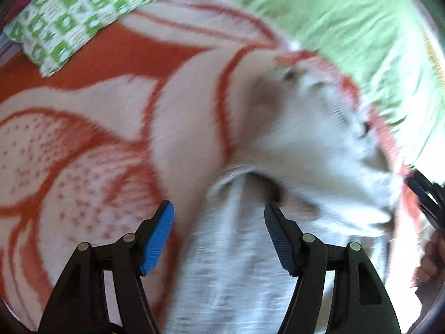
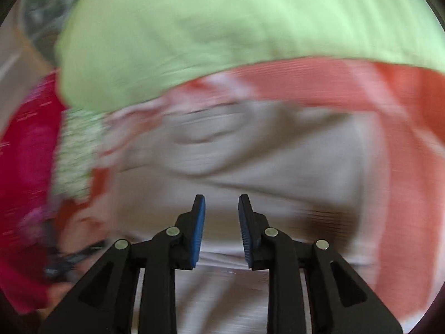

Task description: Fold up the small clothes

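Note:
A light grey small garment [image 1: 292, 167] lies crumpled on an orange and white blanket [image 1: 111, 128], blurred by motion. My left gripper [image 1: 219, 211] is open wide just above the garment's near end, with nothing between its blue pads. In the right wrist view the same grey garment [image 2: 264, 161] fills the middle, strongly blurred. My right gripper [image 2: 222, 203] hovers over it, its jaws partly open with a clear gap and nothing held.
A green and white patterned pillow [image 1: 83, 19] lies at the far left. A light green sheet [image 1: 347, 27] covers the far side, also in the right wrist view [image 2: 222, 33]. Pink-red fabric [image 2: 25, 167] lies at the left. A hand [image 1: 431, 261] shows at the right edge.

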`<state>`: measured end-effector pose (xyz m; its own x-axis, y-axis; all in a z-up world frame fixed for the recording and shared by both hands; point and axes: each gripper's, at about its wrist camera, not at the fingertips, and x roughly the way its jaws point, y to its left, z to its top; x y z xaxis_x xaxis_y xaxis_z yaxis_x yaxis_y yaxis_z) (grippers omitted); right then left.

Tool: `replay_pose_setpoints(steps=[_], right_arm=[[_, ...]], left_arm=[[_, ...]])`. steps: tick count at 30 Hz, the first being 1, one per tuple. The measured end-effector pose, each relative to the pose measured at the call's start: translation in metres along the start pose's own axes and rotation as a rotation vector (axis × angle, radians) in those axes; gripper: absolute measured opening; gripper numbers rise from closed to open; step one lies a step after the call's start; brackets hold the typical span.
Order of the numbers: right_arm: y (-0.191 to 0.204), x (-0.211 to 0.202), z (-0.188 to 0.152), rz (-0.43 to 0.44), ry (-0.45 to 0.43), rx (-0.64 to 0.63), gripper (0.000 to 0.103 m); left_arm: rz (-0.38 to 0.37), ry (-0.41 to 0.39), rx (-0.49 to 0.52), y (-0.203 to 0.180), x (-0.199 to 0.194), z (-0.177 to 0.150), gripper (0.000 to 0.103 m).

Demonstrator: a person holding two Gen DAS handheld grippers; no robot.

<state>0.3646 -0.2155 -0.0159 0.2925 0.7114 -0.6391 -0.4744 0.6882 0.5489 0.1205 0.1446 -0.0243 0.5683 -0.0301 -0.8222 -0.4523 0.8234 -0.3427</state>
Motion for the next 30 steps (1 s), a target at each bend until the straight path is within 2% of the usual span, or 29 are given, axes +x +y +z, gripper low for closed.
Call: replay_pose_setpoints(steps=[2,5,9,11,12,13,16,17,18,19,21,24,28,30], right_arm=[[0.036,0.038,0.022,0.135,0.063,-0.048,0.026],[0.082,0.099,0.050,0.241,0.137,-0.094,0.026],[0.112,0.178,0.070,0.249,0.257,-0.115,0.026],[0.113,0.205,0.072,0.204,0.306,-0.118,0.026],[0.113,0.217,0.073,0.181,0.329,-0.120,0.026],[0.110,0.231,0.072,0.123,0.352,-0.129,0.026],[0.105,0.248,0.071,0.137,0.363,-0.135,0.025],[0.105,0.250,0.073,0.141,0.359,-0.141,0.010],[0.106,0.251,0.075,0.145,0.355,-0.154,0.006],[0.111,0.251,0.079,0.152,0.344,-0.169,0.006],[0.120,0.240,0.096,0.202,0.242,-0.197,0.005],[0.126,0.237,0.109,0.244,0.148,-0.179,0.000],[0.130,0.265,0.106,0.184,0.216,-0.192,0.000],[0.128,0.258,0.103,0.199,0.210,-0.185,0.001]], left_arm=[[-0.062,-0.020,0.022,-0.019,0.000,0.006,0.068],[-0.059,-0.043,0.062,-0.040,0.015,0.017,0.068],[-0.037,0.004,0.057,-0.051,0.048,0.018,0.068],[-0.026,0.055,0.050,-0.050,0.067,0.013,0.068],[-0.023,0.065,0.045,-0.049,0.072,0.012,0.068],[-0.022,0.052,0.046,-0.048,0.074,0.010,0.068],[-0.014,0.042,0.057,-0.049,0.074,0.007,0.069],[-0.013,0.041,0.057,-0.050,0.074,0.007,0.069],[-0.013,0.041,0.056,-0.050,0.075,0.006,0.069],[-0.013,0.041,0.054,-0.050,0.073,0.004,0.069],[-0.010,0.039,0.053,-0.051,0.073,0.004,0.069],[0.010,0.046,0.063,-0.059,0.077,0.001,0.070],[0.019,0.052,0.063,-0.068,0.082,0.003,0.070],[0.008,0.055,0.059,-0.067,0.083,0.004,0.070]])
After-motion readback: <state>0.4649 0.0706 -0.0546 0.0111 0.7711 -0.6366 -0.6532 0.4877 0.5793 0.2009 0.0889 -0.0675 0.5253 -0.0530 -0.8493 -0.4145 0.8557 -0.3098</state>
